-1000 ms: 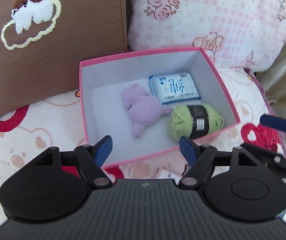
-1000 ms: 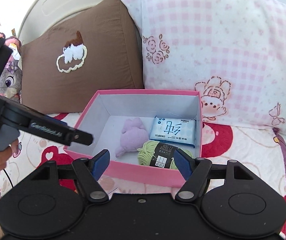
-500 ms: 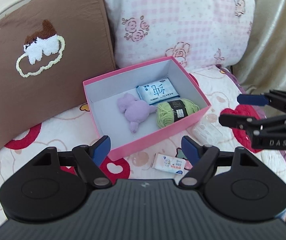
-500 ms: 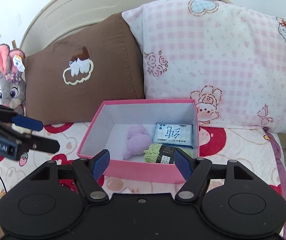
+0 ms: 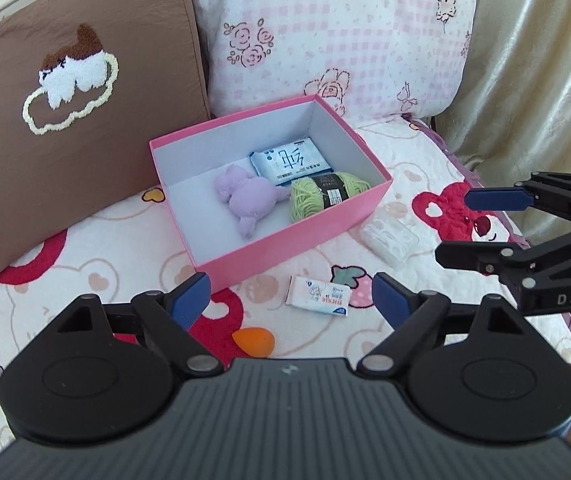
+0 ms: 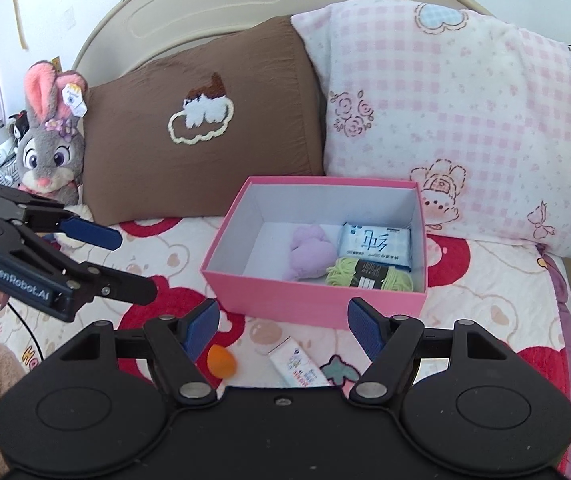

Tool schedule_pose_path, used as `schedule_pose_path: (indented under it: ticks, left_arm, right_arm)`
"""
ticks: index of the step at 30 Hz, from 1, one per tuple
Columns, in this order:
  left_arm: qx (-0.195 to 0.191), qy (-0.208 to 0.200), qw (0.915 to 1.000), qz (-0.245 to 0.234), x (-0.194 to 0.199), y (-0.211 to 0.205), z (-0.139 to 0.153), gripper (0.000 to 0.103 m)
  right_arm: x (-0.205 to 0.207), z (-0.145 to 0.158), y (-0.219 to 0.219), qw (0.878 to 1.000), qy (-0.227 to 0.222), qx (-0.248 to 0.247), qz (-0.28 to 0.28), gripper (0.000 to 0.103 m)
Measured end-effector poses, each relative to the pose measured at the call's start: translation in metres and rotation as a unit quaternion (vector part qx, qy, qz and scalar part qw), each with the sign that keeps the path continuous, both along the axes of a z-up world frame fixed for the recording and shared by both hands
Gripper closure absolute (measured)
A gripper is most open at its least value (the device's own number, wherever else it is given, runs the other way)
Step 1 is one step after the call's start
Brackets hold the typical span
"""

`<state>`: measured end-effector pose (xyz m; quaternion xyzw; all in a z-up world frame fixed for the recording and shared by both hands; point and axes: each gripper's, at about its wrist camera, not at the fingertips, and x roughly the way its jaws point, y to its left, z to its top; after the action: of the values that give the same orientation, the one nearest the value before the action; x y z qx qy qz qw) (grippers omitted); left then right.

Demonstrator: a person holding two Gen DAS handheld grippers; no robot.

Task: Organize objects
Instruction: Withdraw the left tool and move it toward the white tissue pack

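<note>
A pink box [image 5: 297,240] [image 6: 313,300] stands on the bed. It holds a purple plush [image 5: 247,196] [image 6: 311,250], a blue tissue pack [image 5: 289,160] [image 6: 375,242] and a green yarn ball [image 5: 325,194] [image 6: 367,274]. In front of the box lie a small white tissue pack [image 5: 319,296] [image 6: 297,368], an orange egg-shaped sponge [image 5: 253,342] [image 6: 221,362] and a clear plastic case [image 5: 387,236]. My left gripper [image 5: 289,300] [image 6: 125,264] hovers near the small pack, jaws opening, nothing between them. My right gripper [image 6: 283,328] [image 5: 465,226] is open and holds nothing.
A brown pillow [image 5: 69,92] [image 6: 201,120] and a pink checked pillow [image 5: 337,36] [image 6: 465,128] lean behind the box. A grey rabbit plush [image 6: 51,148] sits at the far left by the headboard. A beige curtain [image 5: 537,80] hangs on the right.
Both grippers have pulled back and up from the box, so the loose items in front of it came into view. The left jaws stand wider than before.
</note>
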<state>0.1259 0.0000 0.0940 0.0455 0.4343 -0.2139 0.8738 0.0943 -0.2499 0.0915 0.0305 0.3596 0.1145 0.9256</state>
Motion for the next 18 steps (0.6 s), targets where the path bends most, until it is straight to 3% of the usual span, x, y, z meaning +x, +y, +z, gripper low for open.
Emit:
schedule_pose_path:
  ticks: [13, 18]
  left_arm:
    - [-0.023, 0.044, 0.9986, -0.018, -0.007, 0.007, -0.039, 0.015]
    - [-0.006, 0.042, 0.9985, -0.035, -0.005, 0.0, -0.053, 0.015]
  right_arm:
    - [-0.02, -0.032, 0.026, 0.998, 0.05, 0.018, 0.033, 0.021]
    - [-0.021, -0.047, 0.031, 0.998, 0.057, 0.018, 0.021, 0.014]
